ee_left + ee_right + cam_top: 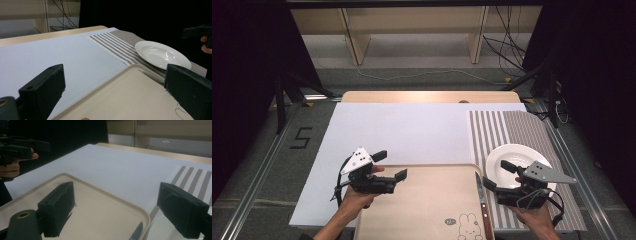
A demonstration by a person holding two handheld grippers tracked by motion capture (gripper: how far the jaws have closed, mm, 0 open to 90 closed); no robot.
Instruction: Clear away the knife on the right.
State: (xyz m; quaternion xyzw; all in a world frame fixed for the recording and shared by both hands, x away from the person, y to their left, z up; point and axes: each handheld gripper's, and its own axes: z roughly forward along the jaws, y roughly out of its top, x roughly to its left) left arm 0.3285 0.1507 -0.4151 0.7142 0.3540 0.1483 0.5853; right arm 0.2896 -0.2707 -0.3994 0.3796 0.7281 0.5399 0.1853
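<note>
A: What lies nearest?

B: The beige tray (427, 210) at the near table edge. A knife (484, 207) lies along its right rim, blade pointing away.

A: And the grippers?

B: The left gripper (390, 165) hangs over the tray's far-left corner, jaws wide, holding nothing. The right gripper (498, 173) sits just right of the knife, jaws wide as well, over the near edge of the white plate (512, 157).

A: Room beyond?

B: The white sheet (412, 132) past the tray is bare. The striped mat (507, 127) runs back under the plate to the table's far edge.
</note>
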